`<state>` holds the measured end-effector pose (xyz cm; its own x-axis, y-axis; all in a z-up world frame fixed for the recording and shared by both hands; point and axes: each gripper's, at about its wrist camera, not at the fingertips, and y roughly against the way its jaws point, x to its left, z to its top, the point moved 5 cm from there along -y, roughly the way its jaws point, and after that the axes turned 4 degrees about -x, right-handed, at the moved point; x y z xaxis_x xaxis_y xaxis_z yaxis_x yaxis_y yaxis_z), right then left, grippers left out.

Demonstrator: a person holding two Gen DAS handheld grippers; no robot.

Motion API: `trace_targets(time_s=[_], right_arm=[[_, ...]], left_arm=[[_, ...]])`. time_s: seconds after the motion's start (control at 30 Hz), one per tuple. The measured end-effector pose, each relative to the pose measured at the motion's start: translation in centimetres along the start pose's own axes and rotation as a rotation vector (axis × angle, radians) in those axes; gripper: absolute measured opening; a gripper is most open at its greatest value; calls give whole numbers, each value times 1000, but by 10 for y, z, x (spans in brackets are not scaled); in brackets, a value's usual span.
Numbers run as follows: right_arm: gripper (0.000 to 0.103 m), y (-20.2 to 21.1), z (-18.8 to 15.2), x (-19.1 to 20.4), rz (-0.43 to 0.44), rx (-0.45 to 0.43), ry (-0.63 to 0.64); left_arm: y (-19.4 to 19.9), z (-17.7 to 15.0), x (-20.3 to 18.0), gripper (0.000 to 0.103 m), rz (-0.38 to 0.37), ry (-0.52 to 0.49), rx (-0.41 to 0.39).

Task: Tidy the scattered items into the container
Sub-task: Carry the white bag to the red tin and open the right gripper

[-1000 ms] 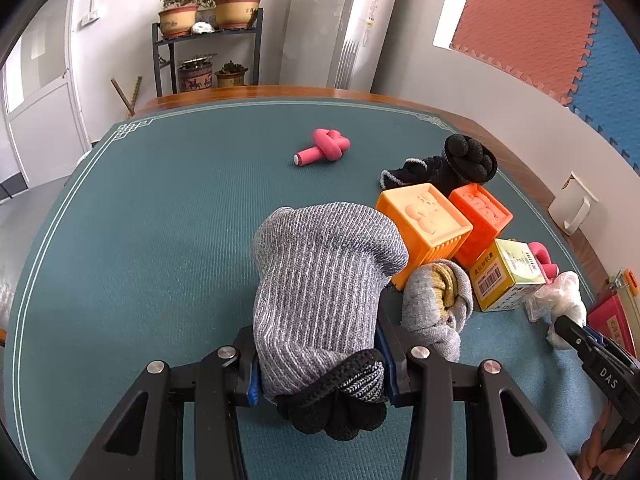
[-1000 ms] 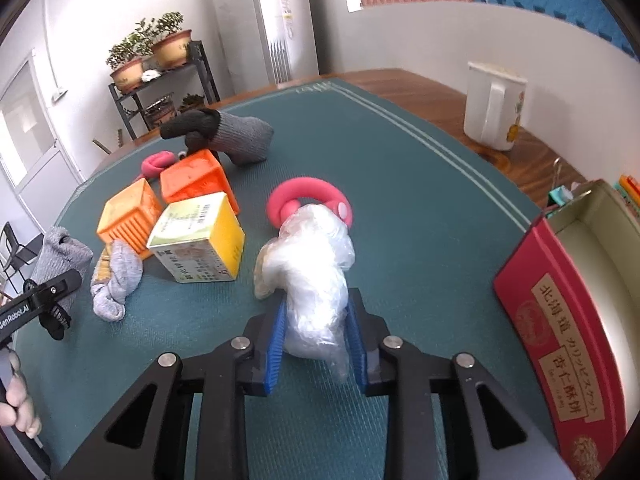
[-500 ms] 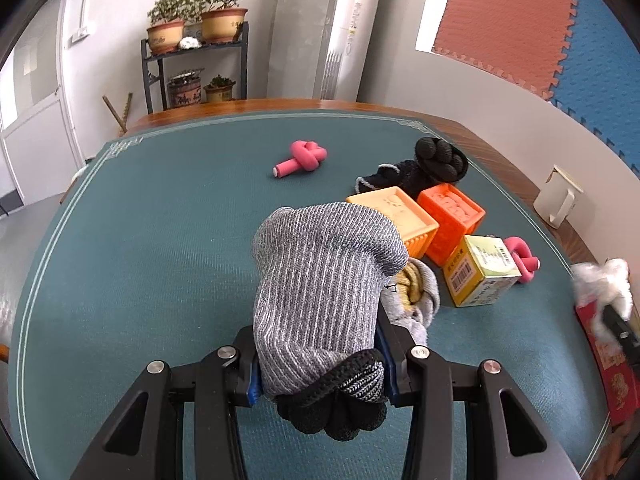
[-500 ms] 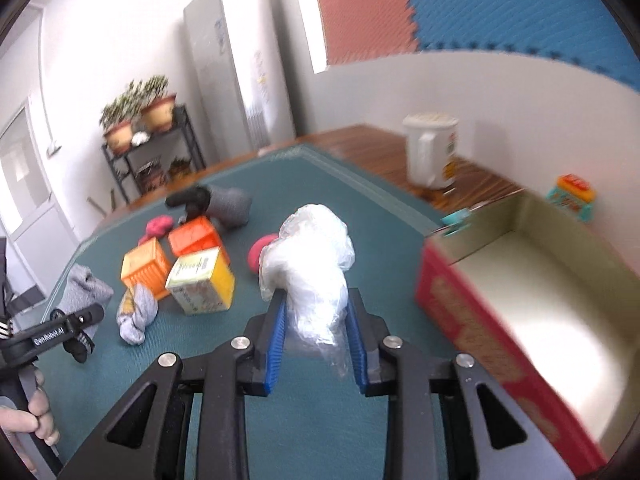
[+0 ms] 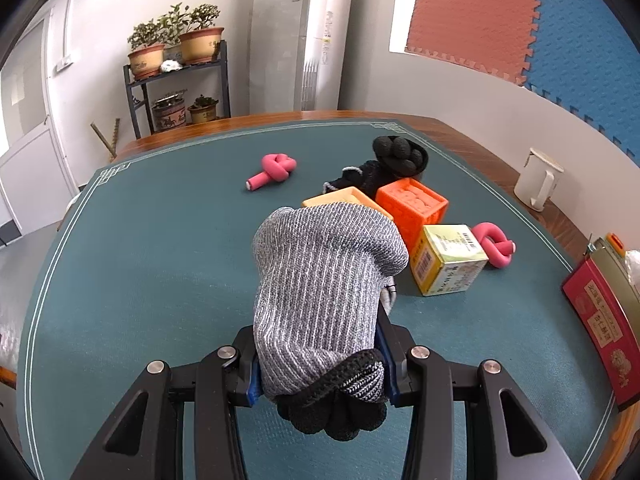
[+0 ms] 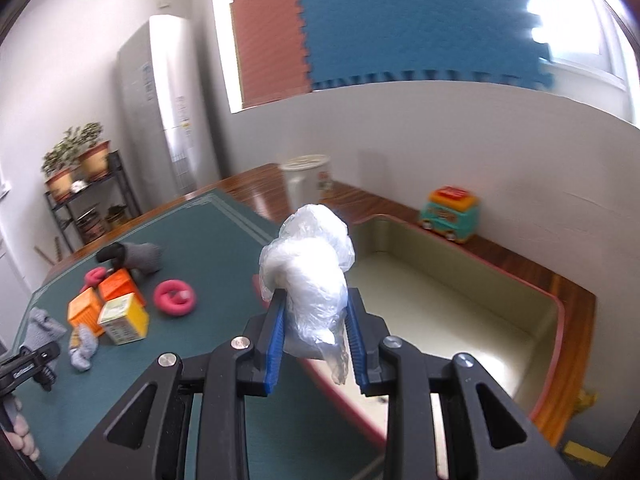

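Left gripper [image 5: 320, 364]: clamped on grey knit glove [image 5: 324, 280] with black fingertips, above the green mat [image 5: 152, 264]. Beyond, left to right: pink knotted tube [image 5: 272, 170], black glove [image 5: 396, 156], two orange cubes [image 5: 414, 204], yellow carton [image 5: 448, 258], pink ring knot [image 5: 494, 244], red box [image 5: 600, 320] at the far right edge. Right gripper [image 6: 316, 336]: closed on crumpled plastic bag [image 6: 310, 268], over the near rim of the red box's open interior [image 6: 460, 312].
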<state>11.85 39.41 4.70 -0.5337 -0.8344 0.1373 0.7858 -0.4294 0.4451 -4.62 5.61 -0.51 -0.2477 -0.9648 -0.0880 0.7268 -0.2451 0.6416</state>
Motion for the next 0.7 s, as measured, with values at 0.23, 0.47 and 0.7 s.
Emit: trace_targets(time_s=[0.23,0.47,0.7], right_arm=[[36,0,0,-37,-71,48,-65],[68,10,2,-48,-73,26,-90],[68,17,5,-67,-85,-22,-148]], left_arm=[[8,-1,-16,45,-16,-29,-15],[10,-6,-32,45,-26,-60,-12],[16,-9,-63,45,-67,-96,0]])
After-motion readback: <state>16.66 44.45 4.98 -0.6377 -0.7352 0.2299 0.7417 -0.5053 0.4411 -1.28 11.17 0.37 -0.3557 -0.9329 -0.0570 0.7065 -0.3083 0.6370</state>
